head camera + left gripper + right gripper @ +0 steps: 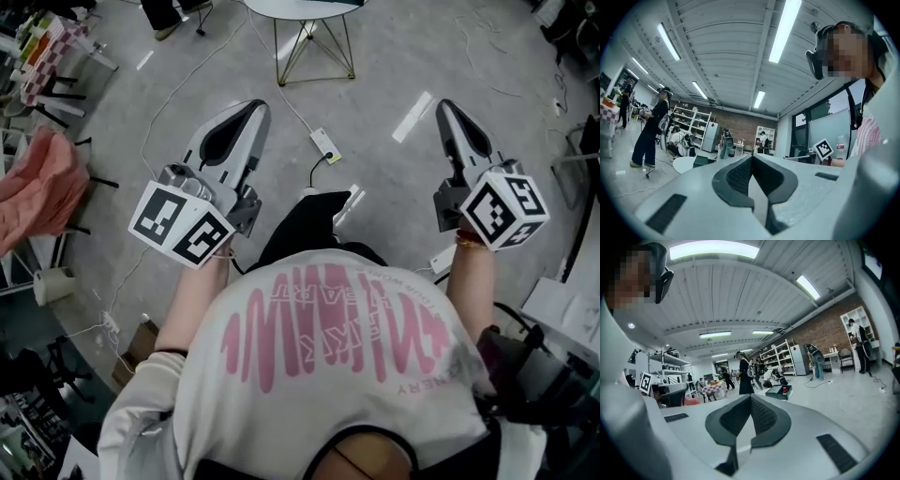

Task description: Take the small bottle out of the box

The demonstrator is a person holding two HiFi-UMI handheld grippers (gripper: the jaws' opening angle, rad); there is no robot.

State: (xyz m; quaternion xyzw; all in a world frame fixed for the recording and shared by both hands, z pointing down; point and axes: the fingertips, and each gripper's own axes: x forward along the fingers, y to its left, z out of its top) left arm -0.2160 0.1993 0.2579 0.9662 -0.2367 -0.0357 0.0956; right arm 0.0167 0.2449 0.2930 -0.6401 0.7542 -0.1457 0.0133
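White printed shirt (328,366) fills the head view's foreground. Left gripper (253,111) and right gripper (447,107) hover over grey floor (375,84), both with jaws closed on nothing. Well ahead, a dark box (777,391) rests on a round table (785,397); a red-capped item (784,390) (possibly the small bottle) stands at it.

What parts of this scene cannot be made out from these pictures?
Right gripper view: box and small bottle too small for detail.
Head view: table top cut off by upper edge, so no box shows.
Left gripper view: box partly behind left gripper.
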